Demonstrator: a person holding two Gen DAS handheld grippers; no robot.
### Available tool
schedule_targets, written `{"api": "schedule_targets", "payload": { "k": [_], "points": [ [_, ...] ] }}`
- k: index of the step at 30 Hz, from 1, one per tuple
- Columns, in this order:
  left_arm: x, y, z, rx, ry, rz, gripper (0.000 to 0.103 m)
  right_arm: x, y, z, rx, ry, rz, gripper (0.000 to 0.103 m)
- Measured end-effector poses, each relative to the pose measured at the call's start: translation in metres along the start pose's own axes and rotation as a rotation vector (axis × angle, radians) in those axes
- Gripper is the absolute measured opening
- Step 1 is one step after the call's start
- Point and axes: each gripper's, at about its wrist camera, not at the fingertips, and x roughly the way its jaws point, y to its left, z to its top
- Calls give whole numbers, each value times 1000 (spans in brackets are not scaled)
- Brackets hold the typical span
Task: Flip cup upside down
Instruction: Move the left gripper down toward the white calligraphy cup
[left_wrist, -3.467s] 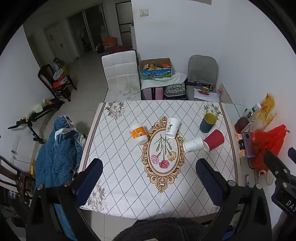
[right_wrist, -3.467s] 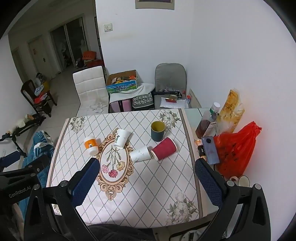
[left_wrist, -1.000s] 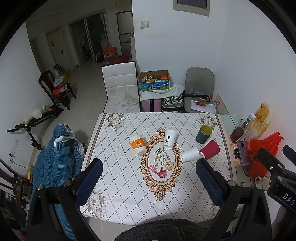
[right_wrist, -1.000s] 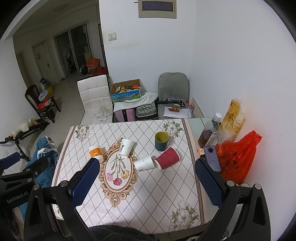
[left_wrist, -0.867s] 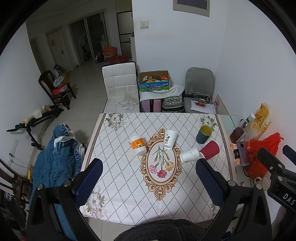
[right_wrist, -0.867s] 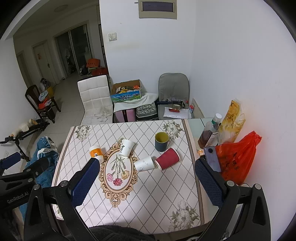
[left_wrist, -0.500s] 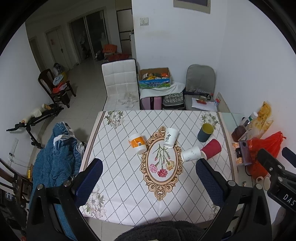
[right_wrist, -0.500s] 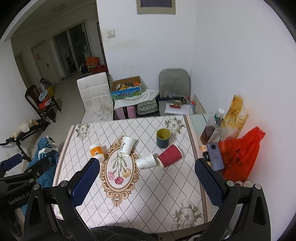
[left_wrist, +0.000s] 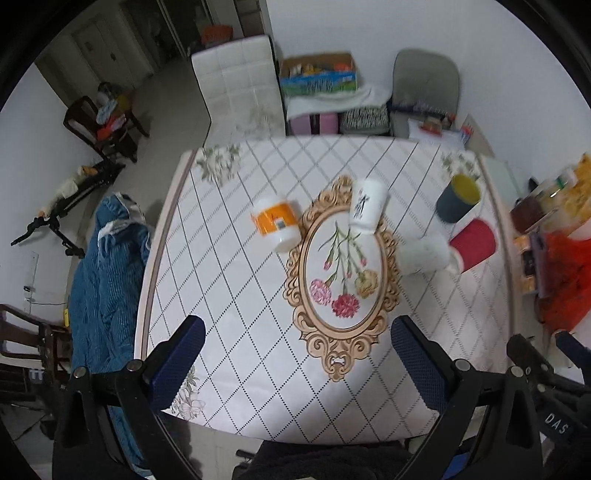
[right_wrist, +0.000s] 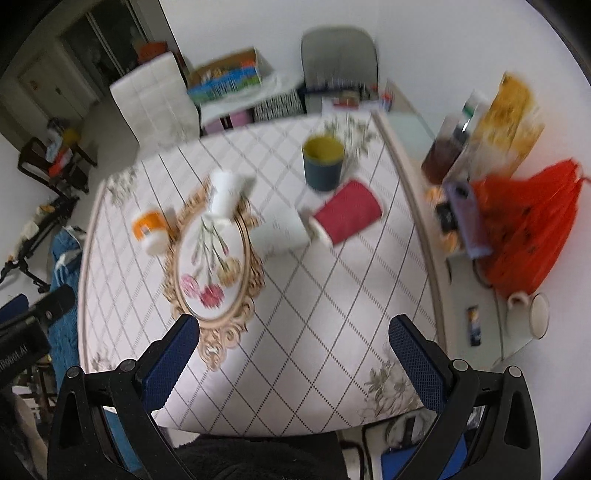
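Note:
Several cups lie or stand on a table with a diamond-patterned cloth (left_wrist: 236, 295) (right_wrist: 332, 317). An orange-and-white cup (left_wrist: 275, 223) (right_wrist: 149, 227) lies on its side at the left. A white cup with black writing (left_wrist: 367, 206) (right_wrist: 225, 195) rests tilted by the oval flower motif. A plain white cup (left_wrist: 424, 253) (right_wrist: 280, 229) and a red cup (left_wrist: 472, 243) (right_wrist: 349, 212) lie on their sides. A dark blue cup with a yellow inside (left_wrist: 458, 197) (right_wrist: 324, 162) stands upright. My left gripper (left_wrist: 295, 350) and right gripper (right_wrist: 295, 350) hover open above the near table edge, both empty.
A red plastic bag (right_wrist: 532, 229), bottles and a snack packet (right_wrist: 509, 110) crowd a side surface right of the table. A white chair (left_wrist: 236, 77), a grey chair (left_wrist: 424, 81) and a box (left_wrist: 317, 74) stand behind. Blue cloth (left_wrist: 107, 266) hangs at the left.
Both grippers have dropped and moved in towards the table, so the cups look larger. The right view tilts and is blurred by motion. The cups have not moved.

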Motion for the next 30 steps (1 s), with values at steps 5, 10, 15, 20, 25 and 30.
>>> {"api": "schedule_targets", "payload": {
  "k": [5,10,15,20,25,30],
  "points": [
    [49,-9,6,21,56,23,103,66,-8,-7,26,99,-18,103],
    [102,-16,25,37,117,39,103,125,-18,-15,49,194,-45,103],
    [143,-29,43,69,157,50,103,168,-27,-21,62,275,-59,103],
    [180,-40,73,87,189,41,103,203,-31,-29,63,336,-64,103],
    [209,-47,92,107,229,17,103,230,-30,-36,74,395,-51,103],
    [235,-60,116,124,267,-13,103,252,-28,-44,64,423,-63,103]
  ]
}}
